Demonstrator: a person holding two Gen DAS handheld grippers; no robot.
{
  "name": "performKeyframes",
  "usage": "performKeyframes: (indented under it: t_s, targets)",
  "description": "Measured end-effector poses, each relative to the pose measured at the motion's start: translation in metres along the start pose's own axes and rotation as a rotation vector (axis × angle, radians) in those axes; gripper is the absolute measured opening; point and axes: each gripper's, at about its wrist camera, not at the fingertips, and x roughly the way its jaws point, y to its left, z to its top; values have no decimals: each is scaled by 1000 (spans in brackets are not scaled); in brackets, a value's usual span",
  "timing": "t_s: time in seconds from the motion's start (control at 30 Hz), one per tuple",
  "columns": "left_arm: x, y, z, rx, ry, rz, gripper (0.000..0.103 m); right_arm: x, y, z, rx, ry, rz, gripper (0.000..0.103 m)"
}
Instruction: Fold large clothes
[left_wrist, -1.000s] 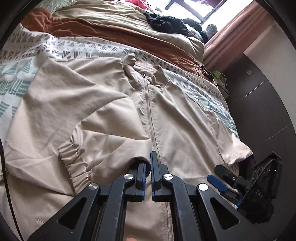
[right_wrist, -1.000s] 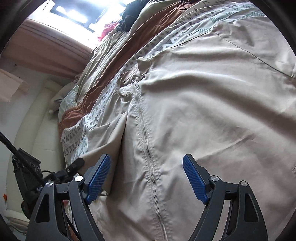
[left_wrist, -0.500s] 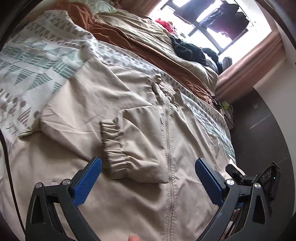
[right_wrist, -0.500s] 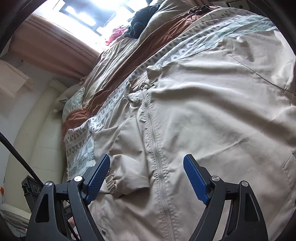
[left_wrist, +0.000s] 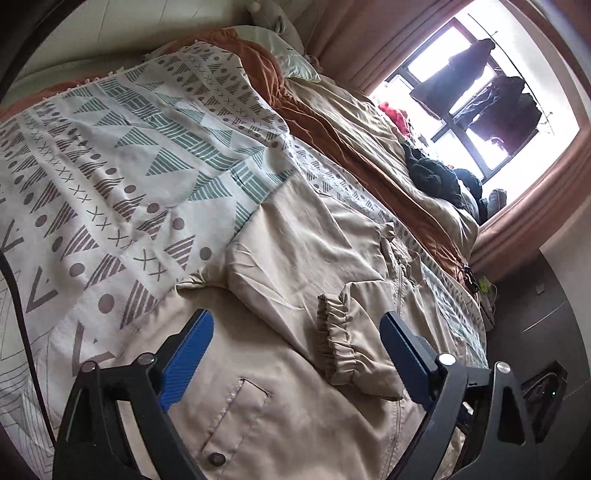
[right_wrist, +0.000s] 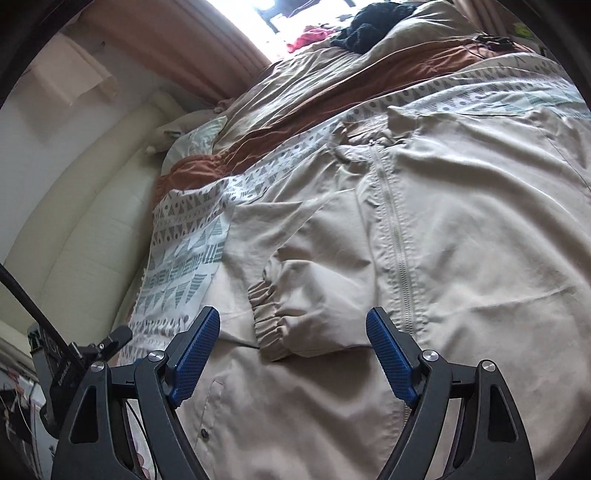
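While the beige jacket lay zipped and flat on the bed, one sleeve was already folded across its front; the other remained. The left claw, jaws narrowing, and the right claw, released, held nothing.

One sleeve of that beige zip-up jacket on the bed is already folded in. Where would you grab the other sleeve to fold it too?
Probably by its far end, near the cuff, coming from the jacket's outer side. In the right wrist view, the unfolded sleeve of the beige zip-up jacket runs out of frame, its cuff unseen. The folded sleeve's elastic cuff lies beside the zipper, suggesting the mirrored fold.
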Motion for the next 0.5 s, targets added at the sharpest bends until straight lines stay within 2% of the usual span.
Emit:
performKeyframes:
  t_s: [0.1, 0.23, 0.5]
  targets:
    - [1, 15, 3, -3, -22, 32, 85, 23, 21, -3, -84, 32, -13, 81]
    - [-3, 40, 10, -62, -37, 27, 79, 61, 41, -7, -173, 74, -76, 81]
    - [-20, 66, 15, -111, -84, 59, 78, 140, 53, -17, -218, 215, -240, 81]
